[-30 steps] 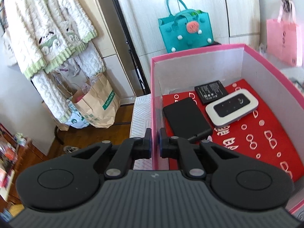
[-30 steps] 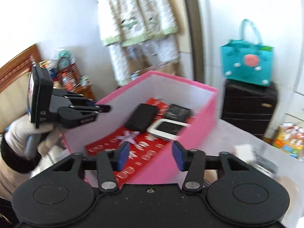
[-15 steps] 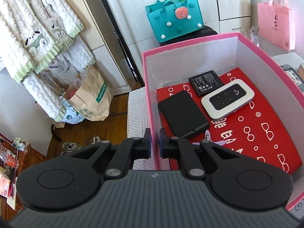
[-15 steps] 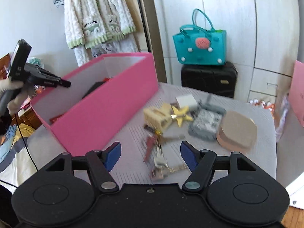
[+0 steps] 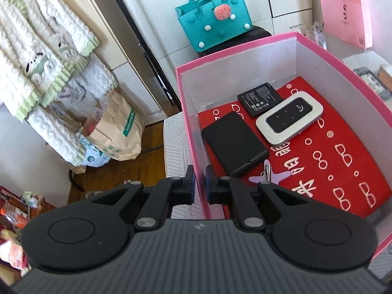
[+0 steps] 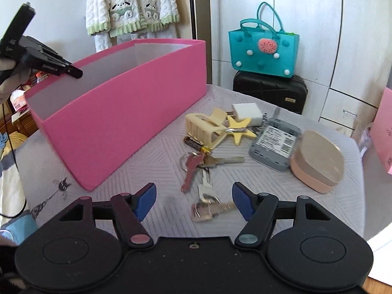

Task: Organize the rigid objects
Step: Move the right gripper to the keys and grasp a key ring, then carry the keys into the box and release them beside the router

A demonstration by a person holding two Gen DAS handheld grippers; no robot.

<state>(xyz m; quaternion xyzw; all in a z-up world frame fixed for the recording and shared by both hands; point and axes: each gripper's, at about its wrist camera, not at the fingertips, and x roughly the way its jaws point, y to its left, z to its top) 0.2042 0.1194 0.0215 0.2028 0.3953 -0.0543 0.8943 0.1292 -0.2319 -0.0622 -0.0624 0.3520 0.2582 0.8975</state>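
Left wrist view: the left claw is pinched on the near-left wall of the pink box, one finger outside and one inside, steadying it. Inside, on the red liner, lie a black case, a flat battery pack, a white pocket router and a lilac star clip; the right half of the liner is bare. Right wrist view: the right claw is spread wide and empty, hovering low over a bunch of keys on the quilted surface. Beyond the keys lie a battery, a cream hair claw clip, a yellow star clip, a white charger, a grey device and a tan oval case. Judgement: the step in hand is picking up the keys. The fingers should straddle the silver key heads nearest the claw, descend until the pads nearly touch the cloth, then close on the thickest part so the ring and red key hang below rather than snag the quilt. The left grip should hold firm while the load is carried to the liner's bare half.
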